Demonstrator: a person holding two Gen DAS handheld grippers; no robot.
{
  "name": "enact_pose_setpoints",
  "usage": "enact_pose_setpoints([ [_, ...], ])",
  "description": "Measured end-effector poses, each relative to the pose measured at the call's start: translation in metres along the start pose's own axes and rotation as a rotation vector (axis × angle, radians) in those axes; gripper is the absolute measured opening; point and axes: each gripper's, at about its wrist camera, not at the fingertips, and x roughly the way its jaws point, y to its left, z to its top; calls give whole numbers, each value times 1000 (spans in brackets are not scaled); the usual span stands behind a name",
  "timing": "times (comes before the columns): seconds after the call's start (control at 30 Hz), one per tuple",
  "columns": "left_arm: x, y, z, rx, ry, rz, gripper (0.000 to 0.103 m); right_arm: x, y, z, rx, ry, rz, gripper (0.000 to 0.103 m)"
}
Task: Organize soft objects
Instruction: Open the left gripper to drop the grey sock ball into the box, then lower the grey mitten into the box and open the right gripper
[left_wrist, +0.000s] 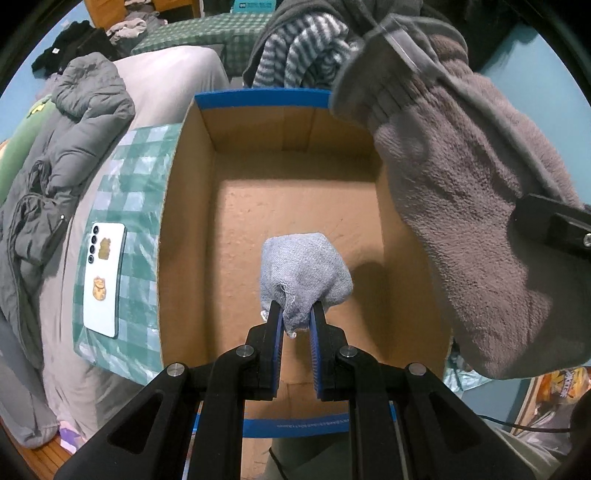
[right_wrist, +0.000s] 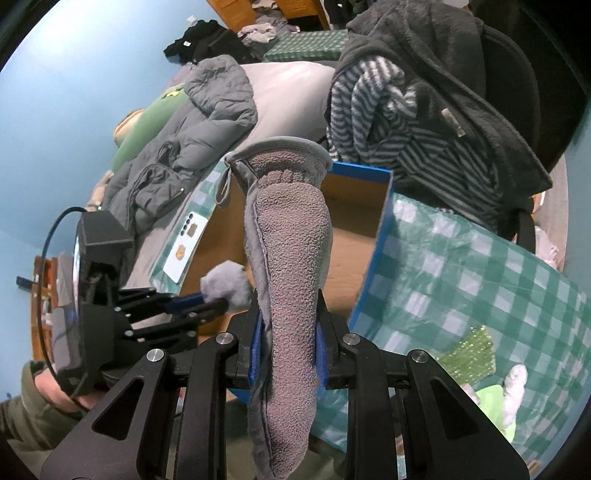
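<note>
My left gripper (left_wrist: 297, 314) is shut on a small light grey sock bundle (left_wrist: 304, 271) and points down into an open cardboard box (left_wrist: 280, 122) with blue-taped edges. The bundle hangs above the bare box floor. My right gripper (right_wrist: 290, 325) is shut on a long brown-grey fleece slipper sock (right_wrist: 291, 258), which stands up between its blue pads over the box's near edge. In the left wrist view that fleece sock (left_wrist: 469, 221) hangs at the right over the box rim. In the right wrist view the left gripper (right_wrist: 218, 301) holds the grey bundle (right_wrist: 227, 284) at the left.
The box (right_wrist: 373, 236) sits on a green checked cloth (right_wrist: 480, 280) on a bed. A white phone (left_wrist: 103, 278) lies left of the box. A grey puffer jacket (left_wrist: 55, 158) lies further left. Striped and dark fleece garments (right_wrist: 406, 110) pile behind the box. Green plush items (right_wrist: 491, 391) lie at right.
</note>
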Motion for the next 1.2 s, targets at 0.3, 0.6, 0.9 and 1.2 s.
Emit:
enact_pose_setpoints([
  [0.3,25,0,1,23,45,42,18,26,11,7,0,24,-6,22],
  [0.6,34,15,-6,-17,75,42,24,66,12,12,23,65,-8,22],
  [0.9,22,23,-14,-29,57,38,24,106,14,9,33,122,-33,27],
  [1.2,13,25,-20,-46,50,36,24,102,17,6,36,88,-43,59],
])
